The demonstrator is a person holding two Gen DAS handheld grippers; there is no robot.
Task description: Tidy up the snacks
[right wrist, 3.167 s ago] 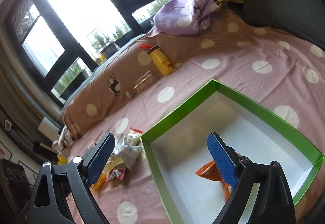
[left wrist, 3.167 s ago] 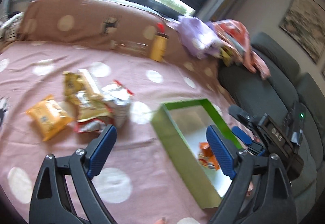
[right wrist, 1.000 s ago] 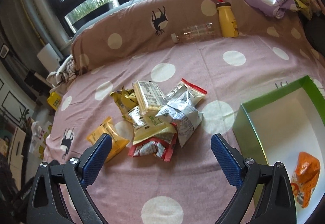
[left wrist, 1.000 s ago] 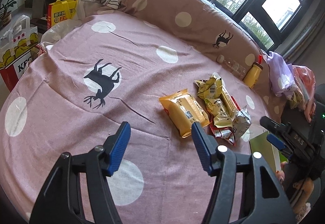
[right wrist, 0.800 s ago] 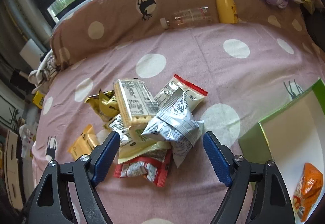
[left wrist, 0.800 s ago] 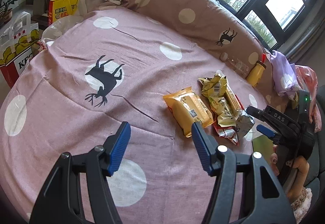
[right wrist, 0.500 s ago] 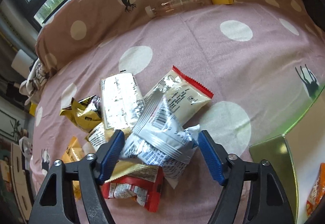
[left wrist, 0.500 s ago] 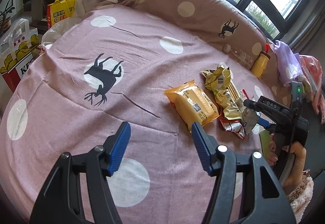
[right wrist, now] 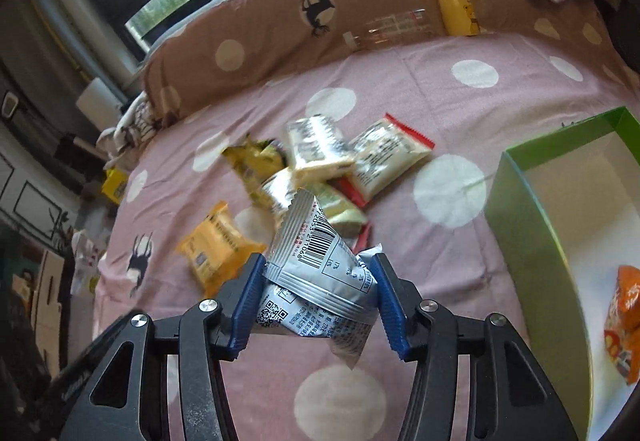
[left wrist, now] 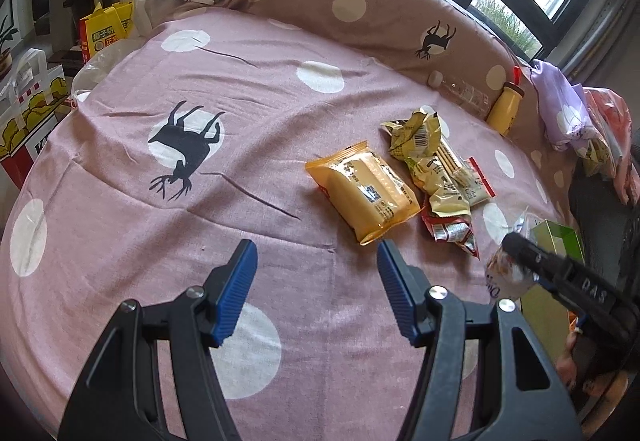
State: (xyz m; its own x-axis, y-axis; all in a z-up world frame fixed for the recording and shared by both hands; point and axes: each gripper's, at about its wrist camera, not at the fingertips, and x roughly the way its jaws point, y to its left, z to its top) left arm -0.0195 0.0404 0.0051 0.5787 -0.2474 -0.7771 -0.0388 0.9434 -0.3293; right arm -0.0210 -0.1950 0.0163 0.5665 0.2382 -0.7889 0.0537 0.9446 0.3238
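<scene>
Right gripper (right wrist: 318, 299) pinching silver snack packet (right wrist: 320, 281), lifted above bed. Green box (right wrist: 532, 241) lies to its right, near. Left gripper (left wrist: 316, 291) spread, empty, facing yellow packet (left wrist: 364, 195).

Pink polka-dot bed (left wrist: 248, 121) with snack packets (left wrist: 434, 177), green box (right wrist: 532, 241), yellow bottle (right wrist: 456, 7).

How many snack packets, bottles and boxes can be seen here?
Snack packets: 8, made up of 6 in the pile, 1 silver packet in the right gripper, and 1 orange packet in the box
Bottles: 2, a yellow bottle and a clear bottle
Boxes: 1, the green box
Total: 11
</scene>
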